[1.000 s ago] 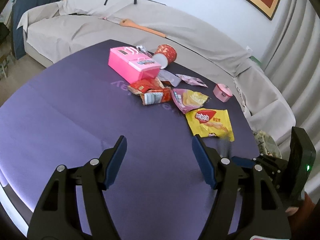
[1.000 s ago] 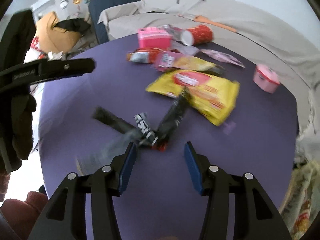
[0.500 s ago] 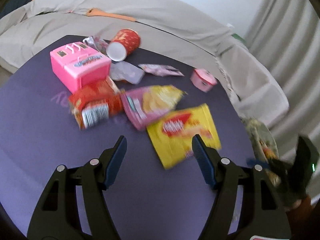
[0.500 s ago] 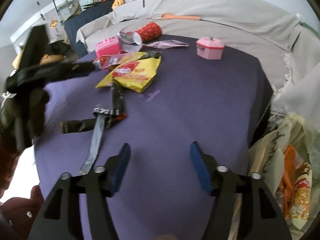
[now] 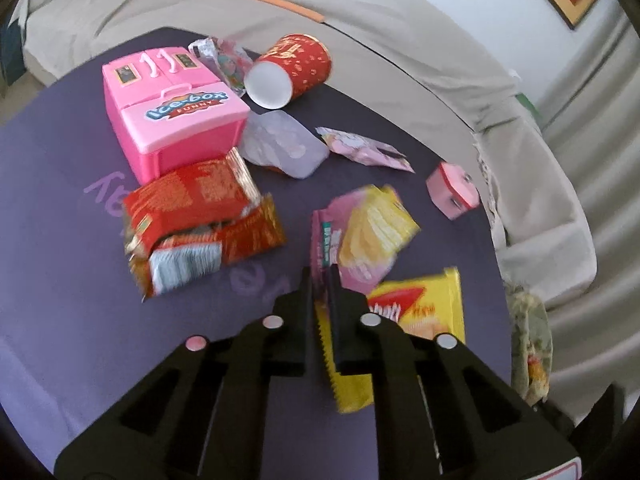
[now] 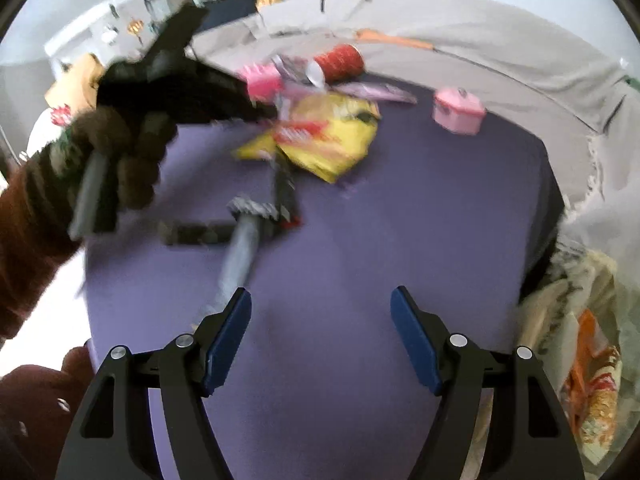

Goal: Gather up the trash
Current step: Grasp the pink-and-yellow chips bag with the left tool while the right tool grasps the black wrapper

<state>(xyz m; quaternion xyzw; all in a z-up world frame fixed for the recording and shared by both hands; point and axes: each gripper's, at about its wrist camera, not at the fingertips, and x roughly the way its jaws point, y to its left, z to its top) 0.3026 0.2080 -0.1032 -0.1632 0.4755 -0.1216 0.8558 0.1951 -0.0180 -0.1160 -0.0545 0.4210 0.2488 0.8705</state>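
Observation:
Snack wrappers lie on a purple table [image 5: 60, 248]. My left gripper [image 5: 320, 276] is shut on the near edge of a pink and yellow snack bag [image 5: 368, 236], which looks slightly raised and blurred. A yellow snack bag [image 5: 420, 312] lies flat just below and right of the fingers. In the right wrist view the left gripper [image 6: 272, 110] reaches in from the left over the yellow bag [image 6: 320, 144]. My right gripper [image 6: 320, 312] hovers over bare table near the front edge; its jaws are opening, with nothing between them. Black and grey wrappers [image 6: 240, 216] lie ahead of it to the left.
Red snack bags [image 5: 192, 208], a pink toy ice-box [image 5: 172, 112], a tipped red cup [image 5: 296, 68], clear plastic [image 5: 280, 144], a pink wrapper [image 5: 364, 150] and a small pink box [image 5: 454, 190] share the table. A bag holding trash [image 6: 580, 320] hangs off the right edge. A covered sofa [image 5: 360, 20] runs behind.
My left gripper moved forward to the snack bags and shut on the pink and yellow bag. My right gripper's jaws widened, and its view swung away from the black wrappers.

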